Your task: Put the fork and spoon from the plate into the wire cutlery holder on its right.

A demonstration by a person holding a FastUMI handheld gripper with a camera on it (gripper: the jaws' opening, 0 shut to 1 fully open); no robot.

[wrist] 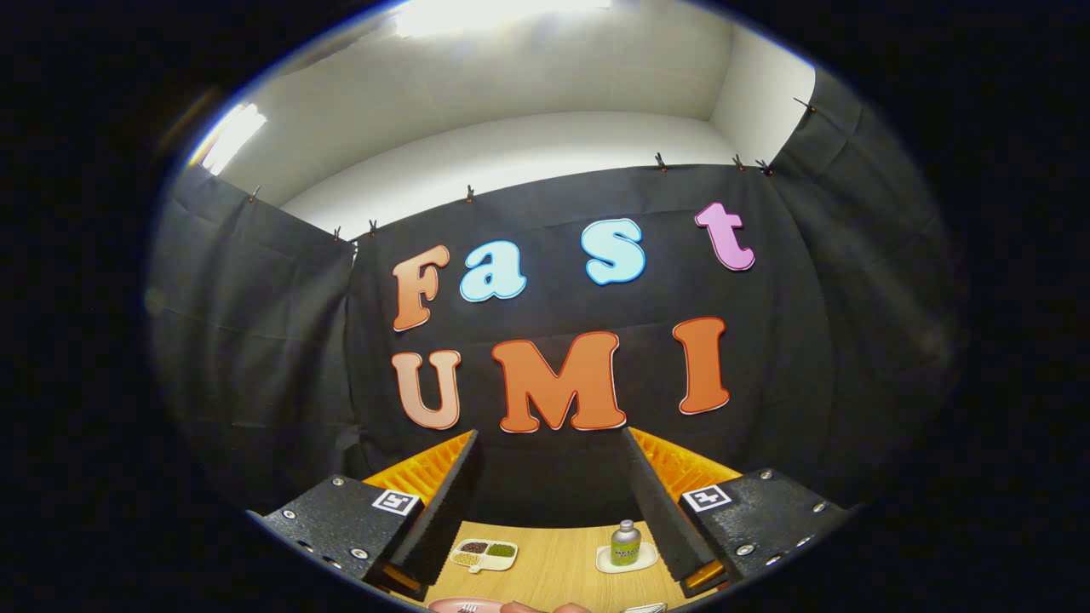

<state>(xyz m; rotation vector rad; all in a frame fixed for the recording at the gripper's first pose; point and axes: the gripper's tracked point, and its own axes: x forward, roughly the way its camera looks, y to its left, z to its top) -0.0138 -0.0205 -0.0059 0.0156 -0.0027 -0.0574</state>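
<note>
A black cloth wall closes the booth at twelve o'clock, pinned along its top edge by small clips. More black cloth hangs at nine and three o'clock. Above it rise pale walls and a ceiling with a bright light; another glare, perhaps a lamp, sits at ten o'clock. Below lies a light wooden counter.

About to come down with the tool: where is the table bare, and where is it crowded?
The tool is open and holds nothing. Bare wooden table lies between the divided snack dish and the small bottle on its saucer. The near edge is crowded: pink plate, something flesh-coloured, perhaps a hand, and a partly seen wire object.
</note>
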